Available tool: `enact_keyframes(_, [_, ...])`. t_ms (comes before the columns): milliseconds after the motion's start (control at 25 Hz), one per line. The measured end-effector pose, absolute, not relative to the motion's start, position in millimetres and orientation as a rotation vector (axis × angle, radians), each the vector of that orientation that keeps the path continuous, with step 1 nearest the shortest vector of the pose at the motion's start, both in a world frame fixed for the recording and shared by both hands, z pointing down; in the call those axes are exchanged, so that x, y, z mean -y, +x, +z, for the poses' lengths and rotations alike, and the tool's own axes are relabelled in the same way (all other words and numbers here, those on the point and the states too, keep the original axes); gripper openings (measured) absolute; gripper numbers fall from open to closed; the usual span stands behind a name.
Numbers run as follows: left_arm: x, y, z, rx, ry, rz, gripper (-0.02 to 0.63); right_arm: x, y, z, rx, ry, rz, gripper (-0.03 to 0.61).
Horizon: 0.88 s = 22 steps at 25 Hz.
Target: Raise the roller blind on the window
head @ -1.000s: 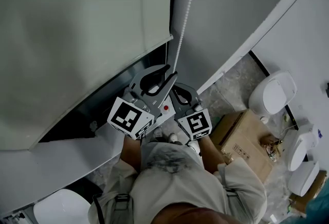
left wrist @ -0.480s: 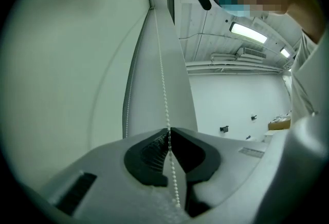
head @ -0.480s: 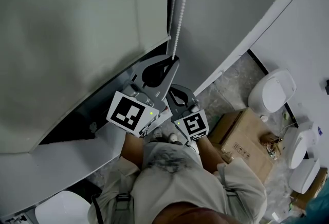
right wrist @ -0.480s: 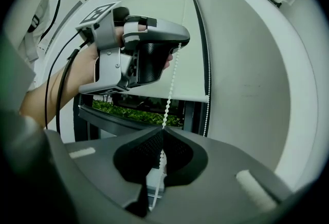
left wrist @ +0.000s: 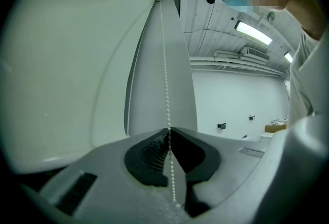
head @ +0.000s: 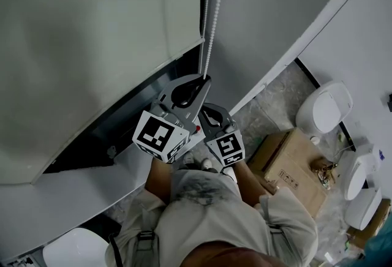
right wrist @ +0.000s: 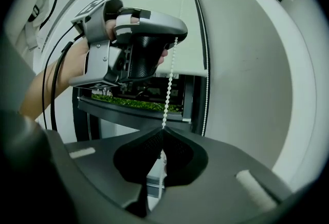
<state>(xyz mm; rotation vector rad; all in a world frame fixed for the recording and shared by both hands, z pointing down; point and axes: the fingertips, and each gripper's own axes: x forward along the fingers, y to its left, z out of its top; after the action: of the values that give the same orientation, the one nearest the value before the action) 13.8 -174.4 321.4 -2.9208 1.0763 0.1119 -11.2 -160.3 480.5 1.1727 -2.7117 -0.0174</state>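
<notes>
The pale roller blind (head: 92,45) hangs over the window, its bottom bar (right wrist: 187,72) partly up over a dark gap with greenery behind. A white bead chain (head: 211,27) drops along the blind's right edge. My left gripper (head: 200,80) is shut on the bead chain (left wrist: 165,63), which runs straight between the closed jaws; a second strand (left wrist: 128,99) hangs to the left. Just below it, my right gripper (head: 212,110) is shut on the same chain (right wrist: 168,89). In the right gripper view the left gripper (right wrist: 175,38) shows directly above my right gripper (right wrist: 163,128).
A grey window sill (head: 79,180) runs below the blind, and a grey wall (head: 269,15) stands right of the chain. On the floor to the right are a cardboard box (head: 294,168) and white ceramic fixtures (head: 324,109). The person's body fills the lower middle.
The left gripper rose a little along the chain half a second ago and has come slightly back down. The right gripper has barely moved.
</notes>
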Motion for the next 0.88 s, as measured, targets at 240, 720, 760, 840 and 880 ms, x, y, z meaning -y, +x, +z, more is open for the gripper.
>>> enact_keyframes(240, [175.4, 12.9, 347.8, -1.077, -2.966, 0.067, 0.020, 162.2, -9.7, 506.5, 2.667, 1.173, 0.023, 0.011])
enact_keyframes(720, [176.4, 17.1, 379.1, -1.074, -3.027, 0.022, 0.020, 161.8, -6.1, 537.4, 2.633, 1.172, 0.084, 0.011])
enact_keyframes(760, [176.9, 17.5, 381.6, -1.074, -3.032, 0.019, 0.020, 162.1, -5.7, 539.9, 2.630, 1.172, 0.091, 0.011])
enact_keyframes(840, [177.4, 17.8, 387.4, -1.076, -3.043, 0.014, 0.020, 162.3, -4.9, 545.4, 2.623, 1.172, 0.105, 0.011])
enact_keyframes(880, [177.4, 18.1, 390.6, -1.079, -3.049, 0.010, 0.020, 162.2, -4.4, 548.5, 2.620, 1.170, 0.112, 0.011])
